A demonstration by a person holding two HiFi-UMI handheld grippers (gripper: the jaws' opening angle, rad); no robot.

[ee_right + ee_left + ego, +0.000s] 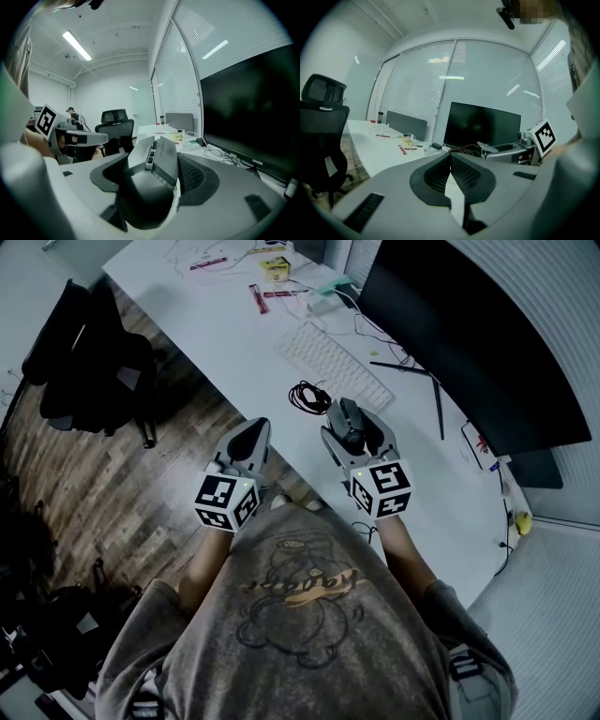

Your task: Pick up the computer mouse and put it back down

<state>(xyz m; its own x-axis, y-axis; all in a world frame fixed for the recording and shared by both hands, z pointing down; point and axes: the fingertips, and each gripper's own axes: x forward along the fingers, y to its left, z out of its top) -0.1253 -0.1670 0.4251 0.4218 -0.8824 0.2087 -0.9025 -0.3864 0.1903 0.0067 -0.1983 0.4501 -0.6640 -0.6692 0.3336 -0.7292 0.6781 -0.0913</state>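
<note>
**Mouse clamped in the right claw over the desk's near edge**

The right gripper (360,418) is clenched on the computer mouse (349,427). In the right gripper view the dark pads press on both flanks of its angular shell, with the button ridge pointing away along the jaws. From the head view the mouse sits over the near edge of the white desk (234,343), just in front of the keyboard (333,364) and beside a coil of black cable (307,396). It looks raised off the desktop, though no view shows the gap beneath it. The left gripper (251,433) hangs off the desk's near edge, beside the right one. Its jaws are clenched tip to tip with nothing between them.

Judging by its build, the mouse should be light and rigid: a hard plastic shell that will not give under the pads. Its smooth, sloped sides could let it creep forward or twist if the squeeze eases. The flanks at mid-body, where it is gripped now, look like the best hold, since the top buttons and wheel would click under pressure. Whether the coiled cable belongs to the mouse cannot be told; if it does, it could tug on the way down. Setting it flat before letting go should keep it from tipping.
</note>
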